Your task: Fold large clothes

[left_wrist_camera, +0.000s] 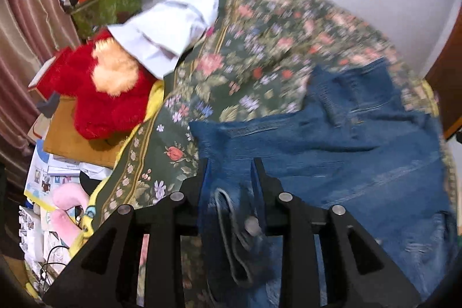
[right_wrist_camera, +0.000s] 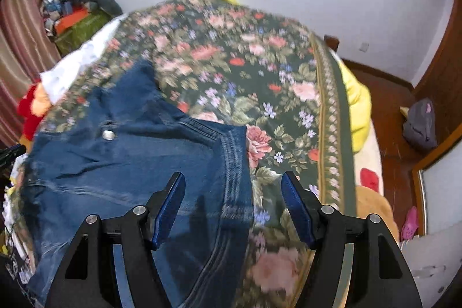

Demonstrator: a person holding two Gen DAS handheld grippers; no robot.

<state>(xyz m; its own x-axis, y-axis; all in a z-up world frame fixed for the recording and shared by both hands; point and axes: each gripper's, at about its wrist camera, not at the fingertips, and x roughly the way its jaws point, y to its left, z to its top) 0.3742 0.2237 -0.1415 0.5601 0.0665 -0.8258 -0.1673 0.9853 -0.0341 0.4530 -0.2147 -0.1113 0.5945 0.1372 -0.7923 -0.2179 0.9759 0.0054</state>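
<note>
Denim garment (right_wrist_camera: 121, 163) lies on floral bedspread (right_wrist_camera: 260, 82) of bed, partly folded, metal button up. Long axis cannot be told. Garment's hemmed edge lies between fingers of right tongs (right_wrist_camera: 232, 192), spread wide, nothing pinched. Left tongs (left_wrist_camera: 231, 166) narrowly parted, denim fold between them (pinch or not: cannot tell), so left is nearer. No readable writing or label.

Blue denim jeans (right_wrist_camera: 121, 163) with a silver button (right_wrist_camera: 108, 134) lie on a dark green bedspread (right_wrist_camera: 231, 71) patterned with pink, red and lilac flowers, beside a red and orange plush toy (left_wrist_camera: 98, 94), a white shirt (left_wrist_camera: 167, 31) and yellow bedding (right_wrist_camera: 358, 106).
</note>
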